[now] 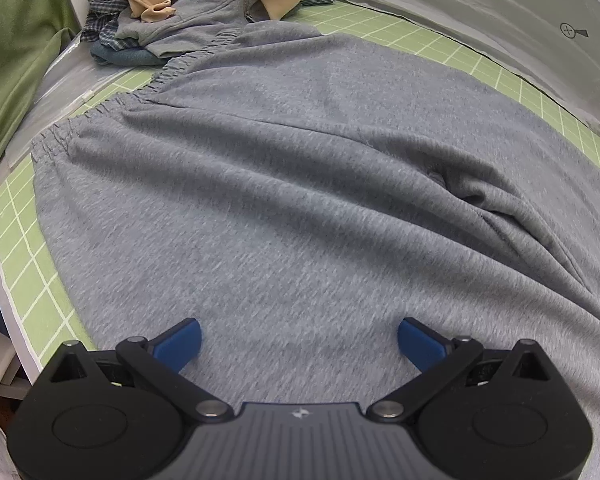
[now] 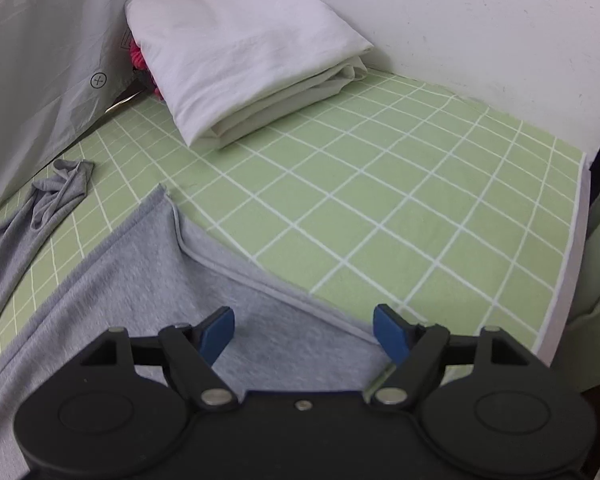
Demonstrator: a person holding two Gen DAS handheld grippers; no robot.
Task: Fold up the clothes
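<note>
Left wrist view: left gripper (image 1: 299, 338) wide open, empty, above grey trousers (image 1: 284, 184); clothes pile (image 1: 188, 12) far ahead. Right gripper (image 2: 304, 330) open, empty, over trouser hem (image 2: 236, 264); folded white cloth (image 2: 236, 60) ahead.

Green grid sheet (image 2: 380, 208) under grey trousers (image 1: 280, 200), clothes heap (image 1: 172, 12), folded white cloth (image 2: 240, 52).

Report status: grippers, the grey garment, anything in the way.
Left gripper open over grey garment. Right gripper open over its hem, nothing held. Folded white cloth beyond on green grid sheet; unfolded pile at far end.
</note>
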